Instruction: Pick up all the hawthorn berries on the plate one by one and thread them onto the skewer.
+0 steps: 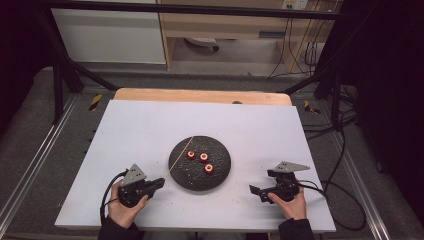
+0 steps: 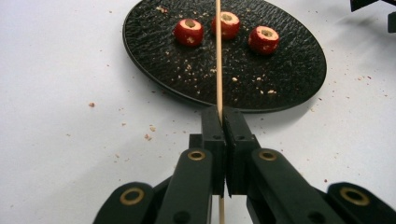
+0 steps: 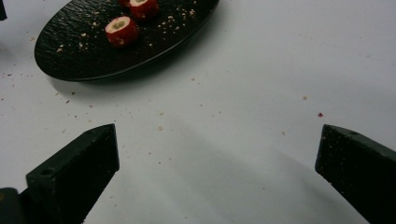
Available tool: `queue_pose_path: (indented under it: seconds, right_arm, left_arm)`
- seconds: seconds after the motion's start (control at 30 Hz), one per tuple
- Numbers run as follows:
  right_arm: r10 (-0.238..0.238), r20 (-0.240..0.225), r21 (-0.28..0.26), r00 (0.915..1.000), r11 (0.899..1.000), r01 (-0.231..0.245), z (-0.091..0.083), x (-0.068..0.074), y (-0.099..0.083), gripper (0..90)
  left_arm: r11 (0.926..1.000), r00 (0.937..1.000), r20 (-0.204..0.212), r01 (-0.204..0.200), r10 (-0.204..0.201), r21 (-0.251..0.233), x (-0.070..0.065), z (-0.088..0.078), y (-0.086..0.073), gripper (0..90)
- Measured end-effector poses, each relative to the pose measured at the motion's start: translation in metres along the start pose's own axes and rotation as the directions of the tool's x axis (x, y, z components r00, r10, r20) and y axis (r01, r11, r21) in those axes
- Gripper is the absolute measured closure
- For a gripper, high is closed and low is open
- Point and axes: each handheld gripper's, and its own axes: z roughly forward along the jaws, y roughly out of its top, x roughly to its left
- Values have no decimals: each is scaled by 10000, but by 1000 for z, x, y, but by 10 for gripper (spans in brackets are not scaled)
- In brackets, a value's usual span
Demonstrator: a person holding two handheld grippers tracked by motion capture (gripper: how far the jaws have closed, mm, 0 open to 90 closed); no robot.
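A round black plate (image 1: 192, 176) lies mid-table with three red cored fruit pieces (image 1: 203, 157) on it. My left gripper (image 1: 161, 182), near the plate's left rim, is shut on a thin wooden skewer (image 1: 179, 154) that slants up over the plate. In the left gripper view the skewer (image 2: 218, 56) runs from the closed jaws across the plate (image 2: 289, 79), between the fruit pieces (image 2: 188, 31). My right gripper (image 1: 260, 190) rests open on the table right of the plate. In the right gripper view its jaws stand wide apart with nothing between them, and the plate (image 3: 70, 60) and a fruit piece (image 3: 121, 31) lie ahead at upper left.
The white tabletop (image 1: 150, 125) is speckled with crumbs around the plate. Dark frame bars and cables (image 1: 340, 165) run along the table's right side. A wooden board edge (image 1: 200, 95) shows at the far side.
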Motion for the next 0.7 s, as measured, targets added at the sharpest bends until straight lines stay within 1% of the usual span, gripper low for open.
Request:
queue_pose_path:
  seconds: [0.03, 0.1, 0.17, 0.2, 0.23, 0.27, 0.33, 0.37, 0.4, 0.5, 0.63, 0.67, 0.7]
  right_arm:
    - [0, 0, 0, 10000, 10000, 0, 0, 0, 0, 6]
    - [-70, -120, 8, 9999, 10000, 71, 3, 4, 3, 5]
    - [-111, -54, 22, 9999, 9999, 111, 4, 7, 6, 6]
    - [-174, -40, 17, 9998, 9998, 174, 5, 9, 7, 5]
    - [-211, -100, 12, 9997, 9998, 211, 6, 11, 8, 5]
    - [-236, -170, -6, 9996, 9997, 236, 6, 13, 9, 5]
    - [-299, -136, 1, 9995, 9996, 299, 7, 17, 12, 5]
    - [-299, -136, 1, 9995, 9996, 299, 7, 17, 12, 5]
    - [-349, -106, 82, 9993, 9994, 350, 8, 22, 16, 6]
    - [-557, -5, 188, 9984, 9983, 557, 13, 29, 23, 6]
    - [-684, -76, 271, 9976, 9973, 686, 21, 39, 36, 6]
    - [-776, -40, 345, 9970, 9964, 777, 23, 41, 39, 7]
    - [-771, -3, 408, 9970, 9962, 771, 24, 44, 43, 8]
  left_arm:
    - [10000, 10000, 10, -22, 22, 18, 0, 0, 0, 880]
    - [10000, 10000, 3, -28, 28, -26, 0, -1, -1, 880]
    - [10000, 10000, 37, 1, -1, 23, 1, -1, -2, 880]
    - [10000, 10000, 47, 42, -41, -41, 2, -1, -3, 880]
    - [10000, 10000, 66, 40, -40, -50, 2, -1, -3, 880]
    - [10000, 10000, 71, -4, 4, -22, 2, -1, -3, 880]
    - [10000, 10000, 93, -21, 21, -2, 1, -1, -4, 880]
    - [10000, 9999, 111, -48, 48, 4, 1, -1, -4, 880]
    - [10000, 9999, 110, -85, 85, -6, 0, -1, -4, 880]
    - [9999, 9998, 120, -130, 130, 5, 0, -2, -4, 880]
    - [9998, 9997, 129, -186, 186, -10, -1, -2, -4, 880]
    - [9998, 9997, 129, -186, 186, -10, -1, -2, -4, 880]
    - [9998, 9997, 124, -218, 218, 1, -1, -2, -4, 880]
